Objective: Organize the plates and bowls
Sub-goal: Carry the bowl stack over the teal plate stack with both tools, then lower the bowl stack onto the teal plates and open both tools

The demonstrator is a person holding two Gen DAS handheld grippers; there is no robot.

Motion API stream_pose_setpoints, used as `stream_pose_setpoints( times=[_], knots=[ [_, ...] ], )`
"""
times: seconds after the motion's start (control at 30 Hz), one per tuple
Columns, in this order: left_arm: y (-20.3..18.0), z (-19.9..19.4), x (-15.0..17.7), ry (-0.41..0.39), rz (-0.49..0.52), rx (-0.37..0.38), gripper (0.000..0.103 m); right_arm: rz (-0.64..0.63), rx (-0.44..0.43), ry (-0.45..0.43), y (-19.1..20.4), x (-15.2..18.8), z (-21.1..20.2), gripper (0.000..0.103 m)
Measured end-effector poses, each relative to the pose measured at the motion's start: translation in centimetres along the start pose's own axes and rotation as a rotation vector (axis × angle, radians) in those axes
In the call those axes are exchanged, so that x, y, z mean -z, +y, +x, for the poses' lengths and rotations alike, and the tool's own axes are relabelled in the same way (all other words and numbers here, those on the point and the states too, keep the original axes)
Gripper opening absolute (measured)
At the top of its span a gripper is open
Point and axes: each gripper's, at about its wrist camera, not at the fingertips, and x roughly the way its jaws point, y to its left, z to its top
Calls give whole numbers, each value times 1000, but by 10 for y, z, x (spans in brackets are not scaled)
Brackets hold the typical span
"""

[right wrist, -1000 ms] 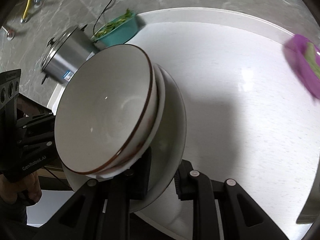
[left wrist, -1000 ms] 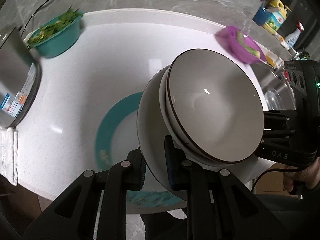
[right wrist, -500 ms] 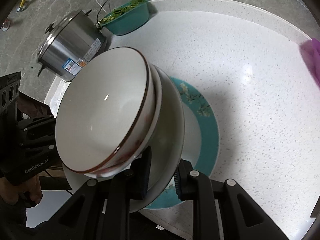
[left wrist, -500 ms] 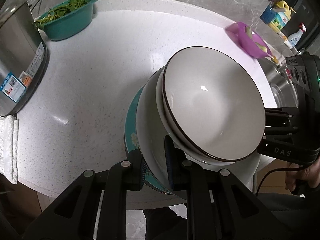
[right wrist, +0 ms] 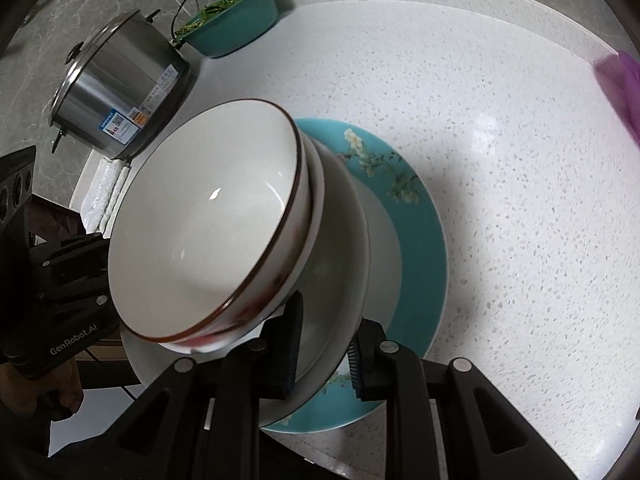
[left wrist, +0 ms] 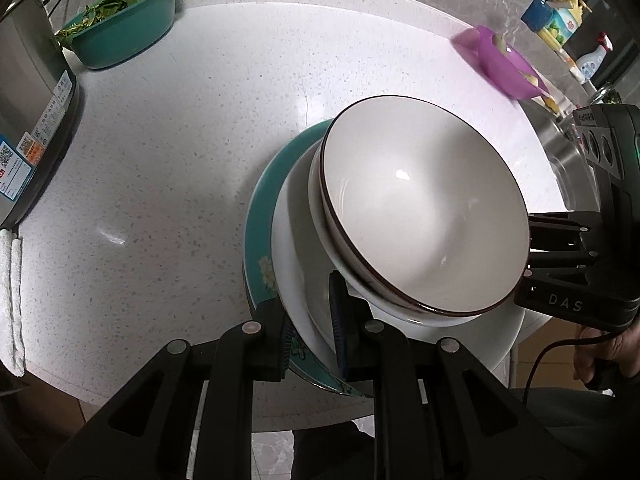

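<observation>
A white plate (left wrist: 304, 280) carries two nested bowls, the top one white with a brown rim (left wrist: 424, 208). My left gripper (left wrist: 312, 336) is shut on the plate's near rim. My right gripper (right wrist: 324, 344) is shut on the opposite rim of the white plate (right wrist: 340, 248); the brown-rimmed bowl (right wrist: 208, 216) tilts toward the left there. The stack hangs just over a teal floral plate (left wrist: 260, 248) lying on the round white table (left wrist: 180, 140); the teal plate also shows in the right wrist view (right wrist: 420, 240). Whether the stack touches it is unclear.
A teal bowl of greens (left wrist: 120, 28) and a steel pot (right wrist: 116, 88) stand at the table's far left. A purple bowl (left wrist: 500, 64) sits at the far right edge. A white cloth (left wrist: 12, 300) lies by the pot. A sink (left wrist: 560, 152) is beyond the table.
Both grippers have carried the stacked plate and bowls inward over the table and lower, so the stack now sits above the teal plate, which was off to the side before.
</observation>
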Motion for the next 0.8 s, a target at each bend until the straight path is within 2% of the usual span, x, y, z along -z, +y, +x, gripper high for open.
stream_pose_setpoints(
  times=[0.4, 0.67, 0.77, 0.8],
  knots=[
    [4, 7, 4, 11, -14, -1, 15, -6, 14, -11, 4, 4, 5, 23],
    [9, -1, 4, -40, -29, 11, 17, 8, 35, -40, 9, 7, 2, 23],
    [14, -6, 3, -55, -38, 10, 28, 22, 58, -63, 9, 8, -4, 24],
    [15, -7, 4, -56, -40, 7, 36, 29, 64, -69, 8, 9, -6, 25]
  ],
)
